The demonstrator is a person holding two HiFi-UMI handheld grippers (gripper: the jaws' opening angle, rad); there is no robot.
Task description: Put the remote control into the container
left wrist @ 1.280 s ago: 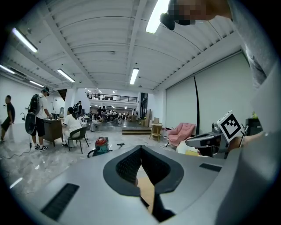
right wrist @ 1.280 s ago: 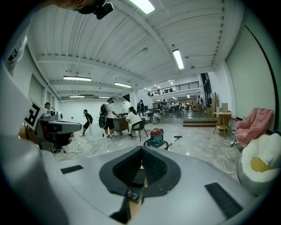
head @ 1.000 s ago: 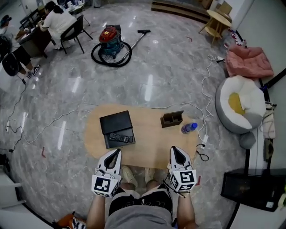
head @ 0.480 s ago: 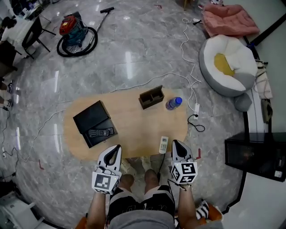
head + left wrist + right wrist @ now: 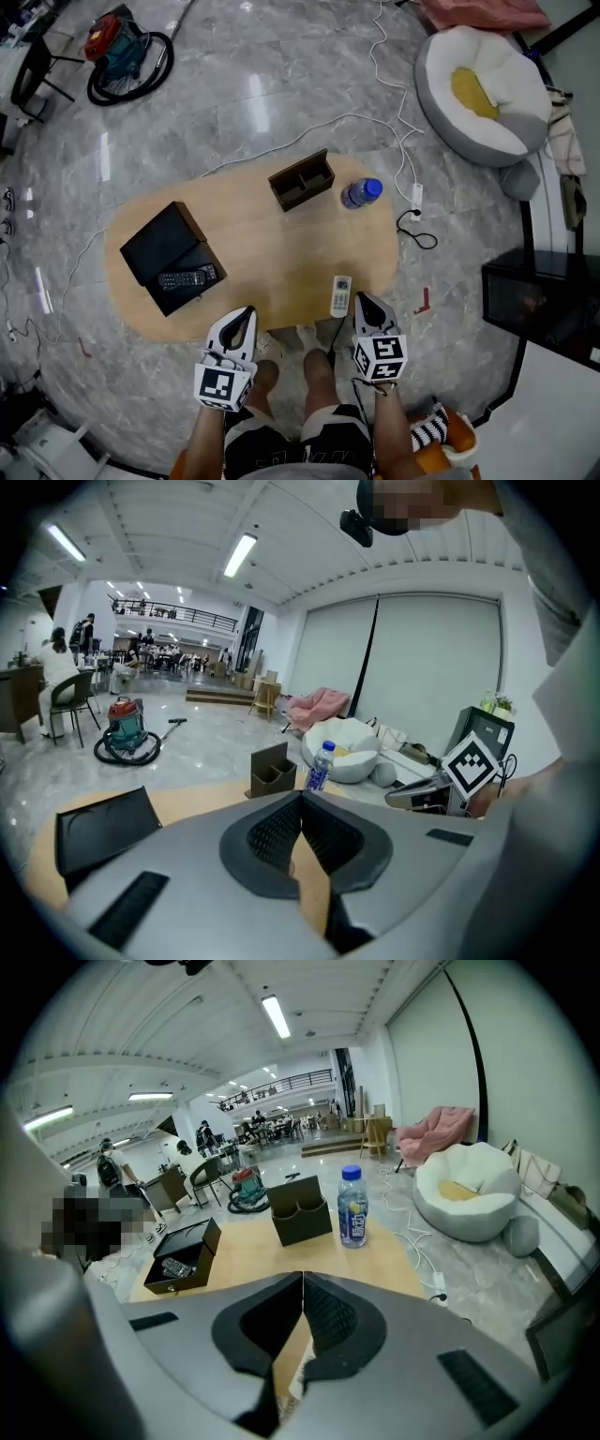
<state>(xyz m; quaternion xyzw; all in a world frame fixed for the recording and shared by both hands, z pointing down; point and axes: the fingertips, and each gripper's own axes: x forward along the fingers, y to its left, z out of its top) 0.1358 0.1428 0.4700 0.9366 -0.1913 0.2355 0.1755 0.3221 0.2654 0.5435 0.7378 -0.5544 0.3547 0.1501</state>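
Wood-top oval table (image 5: pixel 272 253) fills the middle of the head view, and nothing's been picked up yet. The white remote control (image 5: pixel 341 295) lies flat near the table's lower edge, just up-left of the right gripper (image 5: pixel 366 309). A black remote (image 5: pixel 187 277) sits in the open black box (image 5: pixel 155 242) at mid-left, so the white one looks like the job. The brown divided container (image 5: pixel 300 180) stands upper centre, beside a water bottle (image 5: pixel 361 192). Both the right gripper and the left gripper (image 5: pixel 244 321) are clenched on nothing, jaws pressed together. Looks like the reach-in step. Next, the right one needs its jaws spread, then lowered either side of the remote's narrow width.
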